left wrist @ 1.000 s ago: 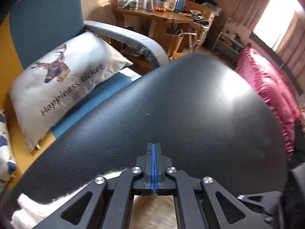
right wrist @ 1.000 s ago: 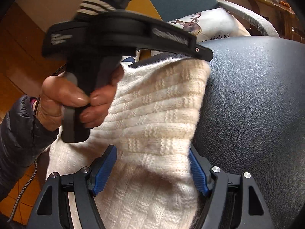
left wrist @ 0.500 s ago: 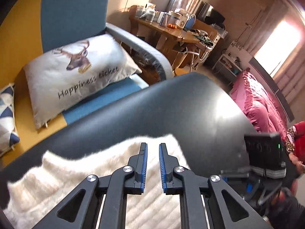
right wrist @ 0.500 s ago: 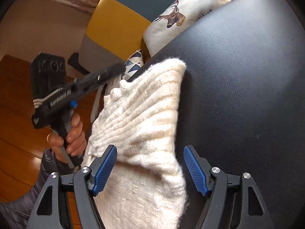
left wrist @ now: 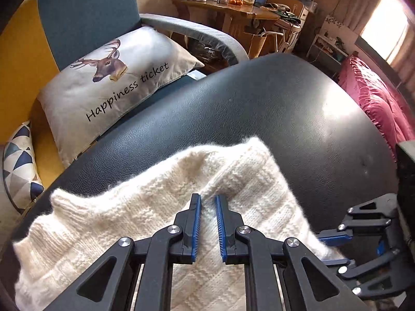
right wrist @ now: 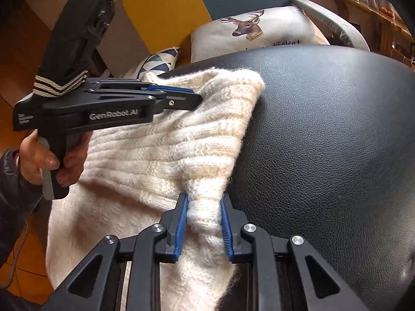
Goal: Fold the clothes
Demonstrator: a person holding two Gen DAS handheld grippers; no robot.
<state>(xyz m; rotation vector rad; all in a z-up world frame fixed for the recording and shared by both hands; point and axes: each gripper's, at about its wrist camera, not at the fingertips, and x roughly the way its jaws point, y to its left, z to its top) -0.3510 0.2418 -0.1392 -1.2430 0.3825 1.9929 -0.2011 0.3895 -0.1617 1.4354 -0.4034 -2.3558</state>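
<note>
A cream knitted sweater (left wrist: 124, 223) lies on a black leather surface (left wrist: 259, 108), its far corner pointing away from me. In the left wrist view my left gripper (left wrist: 208, 200) has its blue pads nearly together, pinching a raised ridge of the knit. The right wrist view shows my right gripper (right wrist: 203, 207) shut on the bunched right edge of the sweater (right wrist: 145, 155). There the left gripper (right wrist: 197, 99) is seen side-on over the sweater's far part, held by a person's hand (right wrist: 44, 160). My right gripper (left wrist: 329, 248) shows at the lower right of the left wrist view.
Beyond the leather surface (right wrist: 324, 129) stands a blue and yellow armchair (left wrist: 85, 13) with a deer pillow (left wrist: 116, 83) and a triangle-pattern cushion (left wrist: 20, 165). A pink ruffled cover (left wrist: 376, 103) lies at the right. A wooden table (left wrist: 228, 5) with jars stands at the back.
My right gripper's jaws went from wide open to shut on the sweater's edge. My left gripper opened from fully shut, dropped onto the sweater, and narrowed onto a fold.
</note>
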